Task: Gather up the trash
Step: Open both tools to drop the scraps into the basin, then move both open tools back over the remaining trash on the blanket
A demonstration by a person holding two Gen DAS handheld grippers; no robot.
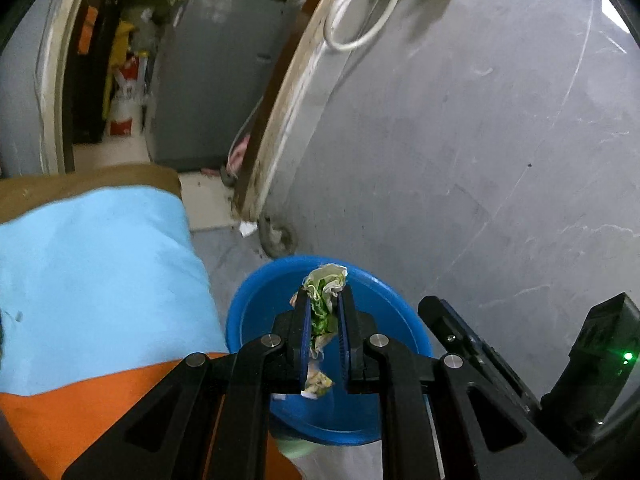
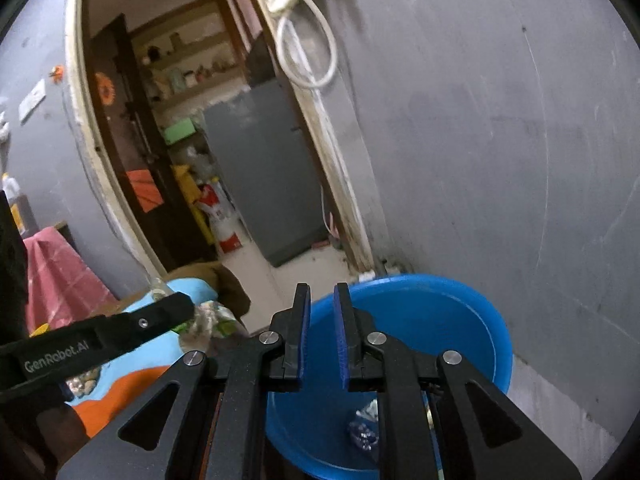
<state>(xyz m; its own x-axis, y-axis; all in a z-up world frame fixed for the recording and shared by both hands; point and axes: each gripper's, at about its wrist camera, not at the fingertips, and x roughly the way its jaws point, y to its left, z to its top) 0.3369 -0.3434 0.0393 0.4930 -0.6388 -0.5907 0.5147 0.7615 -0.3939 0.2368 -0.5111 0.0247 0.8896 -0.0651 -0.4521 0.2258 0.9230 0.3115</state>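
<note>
Left wrist view. Left claw [image 1: 323, 322]: nearly closed, clamping a crumpled green-and-white wrapper [image 1: 323, 296] between its blue pads; the wrapper's top sticks out past the fingertips and its lower end hangs below them. Blue plastic basin [image 1: 256, 300]: directly beneath the claw and wrapper, on the grey floor against the grey wall [image 1: 460, 140]. Light-blue and orange cloth [image 1: 96, 272]: left of the basin, touching its rim. Part of the right claw [image 1: 444, 322]: at the basin's right edge. Grey cabinet [image 1: 216, 80]: beyond the basin, through the doorway.

Right wrist view. Right claw [image 2: 322, 330]: slightly open, a narrow gap between the pads, nothing in it, above the basin's [image 2: 480, 320] near-left rim. Crumpled blue-and-white trash [image 2: 366, 426]: inside the basin, at the bottom. Left claw [image 2: 188, 312]: left of the basin, side-on, with the wrapper [image 2: 212, 320] at its tip.
</note>
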